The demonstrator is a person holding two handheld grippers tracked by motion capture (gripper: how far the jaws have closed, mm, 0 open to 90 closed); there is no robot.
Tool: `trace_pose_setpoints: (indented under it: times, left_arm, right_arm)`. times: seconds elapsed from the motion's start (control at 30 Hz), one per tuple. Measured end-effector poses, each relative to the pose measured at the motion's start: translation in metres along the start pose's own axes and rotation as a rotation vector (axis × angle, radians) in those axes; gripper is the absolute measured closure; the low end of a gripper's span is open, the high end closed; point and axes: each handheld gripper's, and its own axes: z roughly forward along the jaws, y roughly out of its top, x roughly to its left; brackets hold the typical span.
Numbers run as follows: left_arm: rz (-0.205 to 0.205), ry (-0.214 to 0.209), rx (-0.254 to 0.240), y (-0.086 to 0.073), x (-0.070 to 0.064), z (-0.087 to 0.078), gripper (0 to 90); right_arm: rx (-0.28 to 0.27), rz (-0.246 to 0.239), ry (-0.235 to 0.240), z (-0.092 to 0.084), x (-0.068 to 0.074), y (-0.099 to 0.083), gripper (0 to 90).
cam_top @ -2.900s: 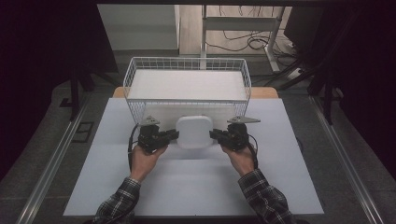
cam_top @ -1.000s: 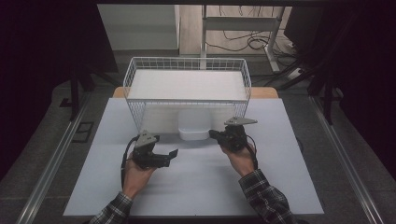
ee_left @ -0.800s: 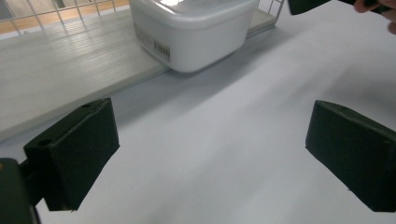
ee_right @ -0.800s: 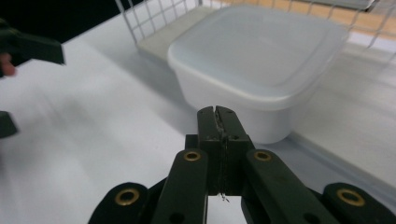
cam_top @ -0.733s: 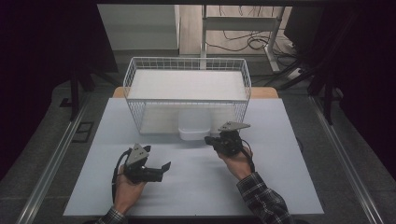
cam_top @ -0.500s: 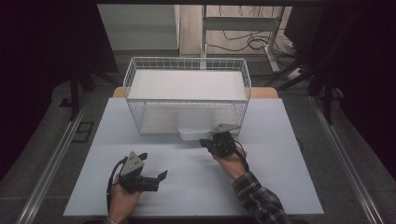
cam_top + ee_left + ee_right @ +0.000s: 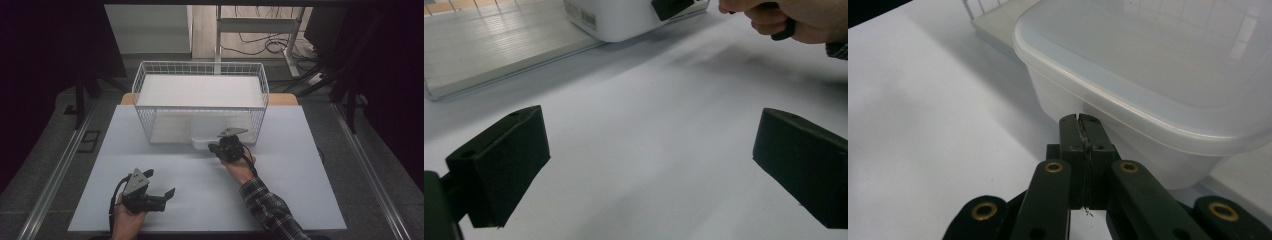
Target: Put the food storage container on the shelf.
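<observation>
High view: we see the lidded container mostly under the wire basket; closed right gripper touches its side, left gripper wide, near front edge.

Tub mostly hidden behind basket wire; tub cut off at right gripper view's top and right edges.

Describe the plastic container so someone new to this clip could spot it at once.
Start at the white wire basket standing at the table's far middle. Poking out from under its front edge sits the translucent lidded plastic container, right at the tips of the right gripper. It is smooth and solid, with rounded corners; the basket is open mesh.
</observation>
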Motion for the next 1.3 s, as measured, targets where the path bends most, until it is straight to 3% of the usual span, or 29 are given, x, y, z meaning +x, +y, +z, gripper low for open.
trace_pose_setpoints:
  times: [0.27, 0.93, 1.3]
  left_arm:
    - [0.015, 0.004, 0.007, -0.001, 0.0, 0.003, 1.8]
    - [-0.006, -0.025, 0.015, -0.002, 0.002, 0.005, 1.9]
    - [-0.012, -0.034, 0.054, -0.002, 0.002, 0.008, 1.7]
  right_arm:
    - [-0.005, 0.005, -0.027, 0.011, -0.008, 0.01, 89.0]
    - [-0.004, 0.023, -0.066, 0.028, -0.02, 0.023, 87.1]
    - [-0.005, 0.03, -0.054, 0.014, -0.016, 0.021, 53.1]
